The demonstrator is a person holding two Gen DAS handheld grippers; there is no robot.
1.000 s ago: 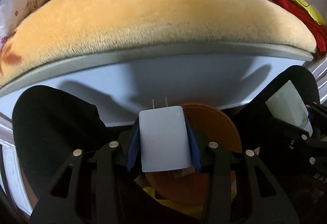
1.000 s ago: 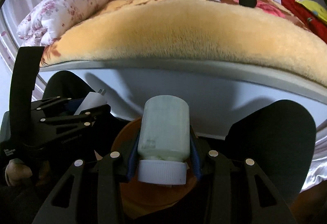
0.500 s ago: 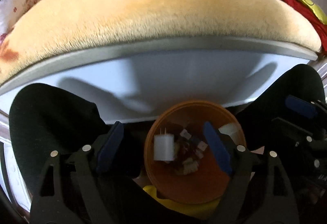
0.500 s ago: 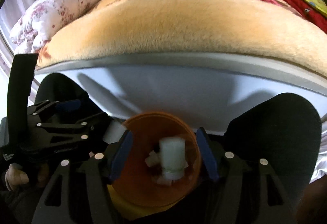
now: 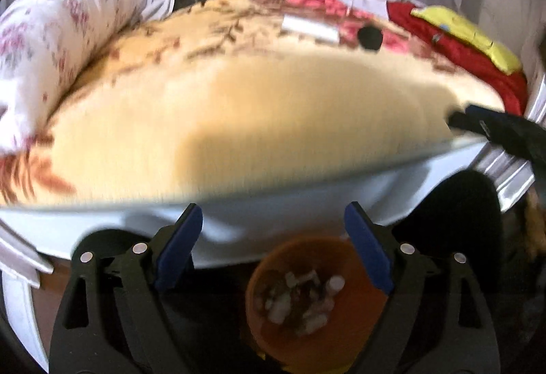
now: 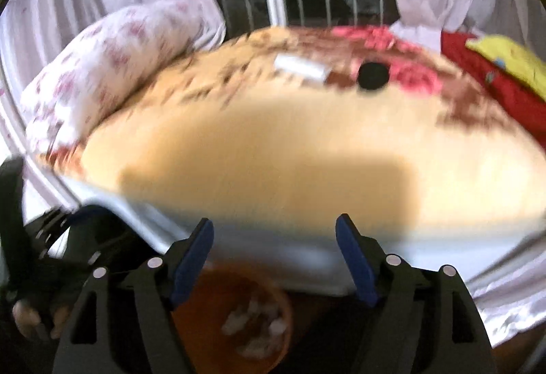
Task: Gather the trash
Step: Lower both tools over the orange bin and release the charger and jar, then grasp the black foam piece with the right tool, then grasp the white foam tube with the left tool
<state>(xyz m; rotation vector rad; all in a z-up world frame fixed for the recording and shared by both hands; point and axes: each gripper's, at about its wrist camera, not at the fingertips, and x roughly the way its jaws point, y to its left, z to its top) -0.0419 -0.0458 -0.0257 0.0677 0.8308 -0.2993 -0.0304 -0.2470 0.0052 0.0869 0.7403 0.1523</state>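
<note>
bed (image 5: pixel 239 135): fills the middle of both blurry views now, way more blanket top is seen than a second ago
orange bin (image 5: pixel 307 299): bottom centre, below the bed edge; the white charger and the bottle, gripped a second ago, are now lost among the pale bits piled inside
left gripper (image 5: pixel 273 247): jaws opening, nothing between them
right gripper (image 6: pixel 273 258): jaws opening too, nothing held
still to be collected, probably: white piece (image 6: pixel 300 68) and black round thing (image 6: pixel 372 75), upper middle, on the blanket
</note>
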